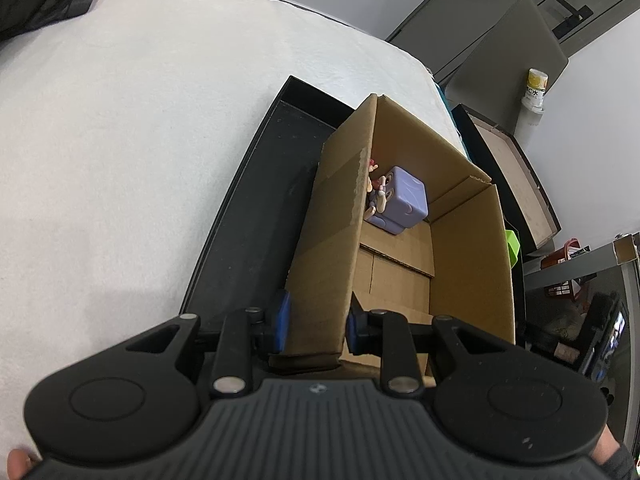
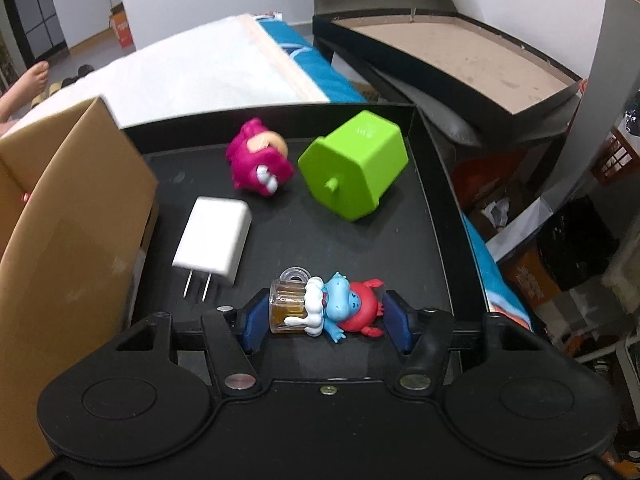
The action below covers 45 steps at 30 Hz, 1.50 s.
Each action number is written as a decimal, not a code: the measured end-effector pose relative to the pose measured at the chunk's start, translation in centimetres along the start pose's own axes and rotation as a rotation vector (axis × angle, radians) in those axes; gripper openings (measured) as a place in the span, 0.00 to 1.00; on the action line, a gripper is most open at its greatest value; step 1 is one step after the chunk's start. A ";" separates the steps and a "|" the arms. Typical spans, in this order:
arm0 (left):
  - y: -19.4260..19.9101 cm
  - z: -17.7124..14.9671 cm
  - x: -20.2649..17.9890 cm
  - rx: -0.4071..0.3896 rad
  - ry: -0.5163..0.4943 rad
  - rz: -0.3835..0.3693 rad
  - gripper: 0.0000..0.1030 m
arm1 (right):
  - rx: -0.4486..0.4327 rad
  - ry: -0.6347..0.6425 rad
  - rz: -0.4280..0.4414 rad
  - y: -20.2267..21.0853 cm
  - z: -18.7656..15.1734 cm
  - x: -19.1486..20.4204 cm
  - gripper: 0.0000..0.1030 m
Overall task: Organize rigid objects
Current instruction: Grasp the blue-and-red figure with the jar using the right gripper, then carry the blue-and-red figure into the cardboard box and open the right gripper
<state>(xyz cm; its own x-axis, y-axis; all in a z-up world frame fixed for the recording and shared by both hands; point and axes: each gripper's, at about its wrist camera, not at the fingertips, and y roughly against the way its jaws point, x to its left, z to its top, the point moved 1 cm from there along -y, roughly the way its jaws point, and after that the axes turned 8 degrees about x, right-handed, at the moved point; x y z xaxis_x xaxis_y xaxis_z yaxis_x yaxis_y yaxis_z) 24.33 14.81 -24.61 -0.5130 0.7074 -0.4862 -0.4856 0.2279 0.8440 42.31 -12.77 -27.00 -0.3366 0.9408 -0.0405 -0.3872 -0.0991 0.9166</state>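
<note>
A brown cardboard box [image 1: 400, 240] stands open in the middle of the left wrist view, resting on a black tray [image 1: 256, 216] that lies on a white-covered surface [image 1: 120, 140]. Deep in the box, against its far left wall, sits a lilac cube-shaped toy [image 1: 402, 200] with a small figure [image 1: 374, 188] pressed against its left face; the rest of the box floor is bare cardboard. The left gripper [image 1: 316, 326], at the bottom of that view, is pinched on the near left wall of the box, one blue pad outside it and one inside. In the right wrist view the same tray [image 2: 432, 184] fills the centre, with the box wall [image 2: 72, 240] rising at the left edge. Loose on the tray lie a magenta toy figure [image 2: 258, 160] at upper centre, a lime green lidded container [image 2: 354, 164] tipped on its side just right of it, with its knobbed lid facing the lower left, and a white plug adapter [image 2: 214, 240] at centre left, its prongs pointing toward the bottom of the frame. The right gripper [image 2: 324, 316] is partly spread, with a blue and red figure holding a beer mug [image 2: 326, 306] lying between its pads: the left pad meets the mug, while the right pad sits just beside the red end, and I cannot tell whether it touches. The figure's long axis runs left to right across the frame, mug end to the left.
</note>
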 end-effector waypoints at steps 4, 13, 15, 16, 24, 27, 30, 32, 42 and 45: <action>0.0 0.0 -0.2 -0.002 -0.006 0.006 0.25 | 0.024 0.016 -0.002 0.6 -1.0 0.0 0.56; 0.0 0.0 -0.3 -0.001 -0.005 0.010 0.25 | 0.079 0.012 -0.022 2.3 -2.6 -1.3 0.56; 0.0 0.0 -0.3 0.000 -0.007 0.009 0.25 | 0.077 0.009 -0.017 3.0 -3.0 -1.5 0.56; 0.1 0.0 -0.3 -0.001 -0.007 0.010 0.25 | 0.073 0.009 -0.013 3.4 -3.0 -1.5 0.56; 0.1 0.0 -0.4 0.000 -0.010 0.012 0.25 | 0.080 0.013 -0.020 6.3 -2.9 -1.8 0.56; 0.1 0.1 -0.3 -0.001 -0.005 0.010 0.25 | 0.099 0.003 -0.012 7.2 -2.7 -2.0 0.56; 0.2 0.1 -0.3 -0.008 0.002 0.015 0.25 | 0.089 0.009 -0.003 8.2 -2.5 -2.0 0.56; 0.5 0.1 -0.2 -0.017 0.014 0.009 0.25 | 0.078 0.018 -0.002 9.1 -2.3 -1.7 0.56; 0.6 -0.1 -0.5 -0.013 -0.007 0.013 0.25 | 0.013 0.080 0.028 13.1 -0.5 0.2 0.56; 0.5 0.1 -0.4 -0.011 -0.003 0.012 0.25 | -0.013 0.102 0.043 14.4 0.3 1.3 0.56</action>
<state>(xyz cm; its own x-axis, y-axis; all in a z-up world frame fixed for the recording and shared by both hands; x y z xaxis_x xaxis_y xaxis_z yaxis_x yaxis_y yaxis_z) 24.36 14.66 -23.99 -0.5167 0.7123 -0.4751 -0.4869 0.2119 0.8473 36.53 -12.91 -13.72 -0.4389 0.8975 -0.0418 -0.3811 -0.1439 0.9133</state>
